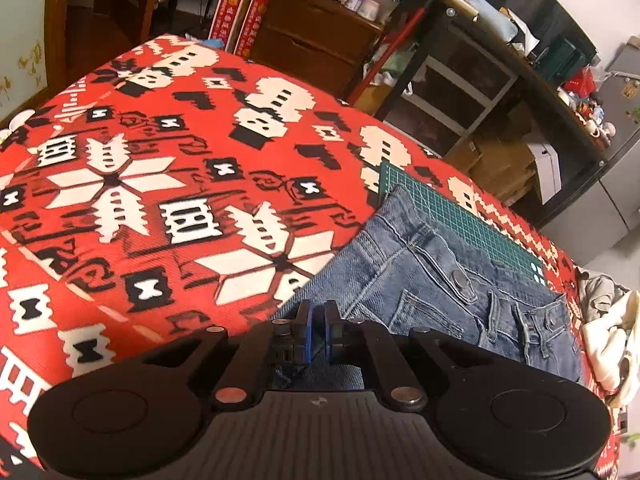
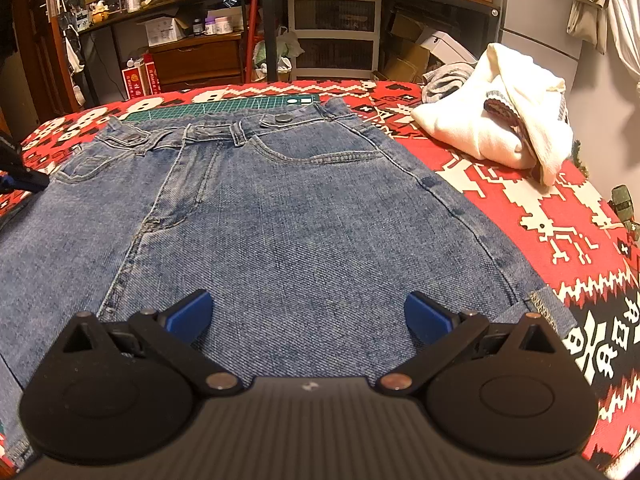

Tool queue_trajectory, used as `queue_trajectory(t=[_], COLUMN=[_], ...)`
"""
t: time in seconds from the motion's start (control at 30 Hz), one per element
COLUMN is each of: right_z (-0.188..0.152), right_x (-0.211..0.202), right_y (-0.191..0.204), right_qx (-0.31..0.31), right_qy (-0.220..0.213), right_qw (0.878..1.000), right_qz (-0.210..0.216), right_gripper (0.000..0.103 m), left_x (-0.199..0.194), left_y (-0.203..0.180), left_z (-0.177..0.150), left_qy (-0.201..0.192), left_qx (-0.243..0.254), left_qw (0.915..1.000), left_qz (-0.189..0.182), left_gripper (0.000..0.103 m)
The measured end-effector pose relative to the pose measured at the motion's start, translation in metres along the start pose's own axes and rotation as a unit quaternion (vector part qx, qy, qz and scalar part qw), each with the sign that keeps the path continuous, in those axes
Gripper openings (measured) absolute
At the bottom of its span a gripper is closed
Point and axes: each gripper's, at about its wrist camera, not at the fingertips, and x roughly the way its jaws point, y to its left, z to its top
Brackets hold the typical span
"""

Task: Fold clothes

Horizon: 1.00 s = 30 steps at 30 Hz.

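Blue denim jeans (image 2: 304,208) lie flat on the red patterned cloth (image 2: 520,208), waistband and button at the far side. My right gripper (image 2: 308,316) hovers over the near part of the denim, open wide, with nothing between its blue pads (image 2: 192,314). In the left wrist view my left gripper (image 1: 316,320) sits at the side edge of the jeans (image 1: 432,280), its blue pads nearly touching with denim pinched between them. That same left gripper (image 2: 20,178) shows at the jeans' left edge in the right wrist view.
A green cutting mat (image 2: 240,108) lies under the waistband at the far edge. A white folded garment (image 2: 500,128) and a grey one (image 2: 444,74) sit at the right. Shelves, drawers and boxes (image 2: 336,36) stand beyond the table.
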Motion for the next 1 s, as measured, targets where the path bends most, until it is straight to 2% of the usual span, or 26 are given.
queue_trajectory(t=[0.5, 1.0], right_z=[0.001, 0.001], right_x=[0.001, 0.002], right_y=[0.001, 0.0], right_qx=[0.002, 0.002], right_qy=[0.004, 0.003], right_qw=[1.0, 1.0], right_qz=[-0.001, -0.001], right_gripper=[0.103, 0.103], left_x=[-0.054, -0.087], left_y=[0.04, 0.055], left_z=[-0.042, -0.072], left_qy=[-0.004, -0.005], left_qx=[0.025, 0.048], left_qw=[0.9995, 0.9982], left_qz=[0.02, 0.036], left_gripper=[0.006, 0.006])
